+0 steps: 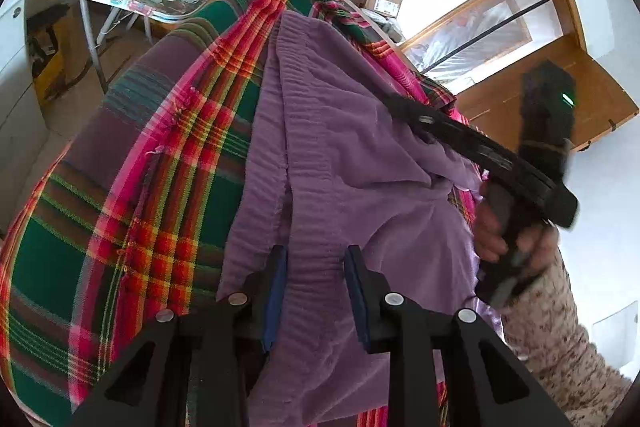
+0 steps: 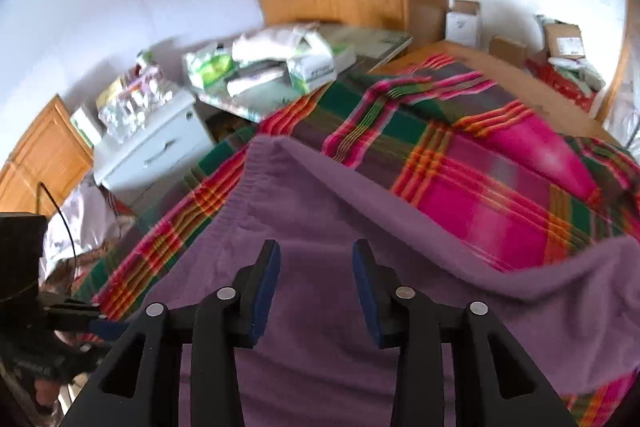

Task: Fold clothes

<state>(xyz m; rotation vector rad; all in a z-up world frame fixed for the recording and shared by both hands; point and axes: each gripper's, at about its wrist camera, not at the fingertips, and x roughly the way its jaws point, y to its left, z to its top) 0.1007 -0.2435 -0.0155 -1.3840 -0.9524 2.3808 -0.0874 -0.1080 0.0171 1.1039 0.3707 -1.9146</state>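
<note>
While a purple garment (image 2: 320, 211) lies rumpled (one edge turned over) on a plaid blanket (image 2: 500, 179), both grippers, left (image 1: 316, 263) and right (image 2: 316, 259), hover over it with jaws apart, holding nothing; folding looks incomplete.

Garment (image 2: 320, 227) lies on the blanket (image 2: 500, 187), which covers the bed (image 2: 532, 75). Left hand-held gripper (image 1: 316, 267) sits over the garment's near part, fingers apart on either side of a fold. Right hand-held gripper (image 2: 316, 267) likewise sits over the garment, fingers spread; in the left view it enters from the right, held by a hand (image 1: 508, 227). Bench (image 2: 380, 43) stands beyond the bed's far corner, carrying packets (image 2: 280, 63). Drawer unit (image 2: 156, 143) stands left of the bench. Boxes (image 2: 560, 43) lie behind the bed, right.
</note>
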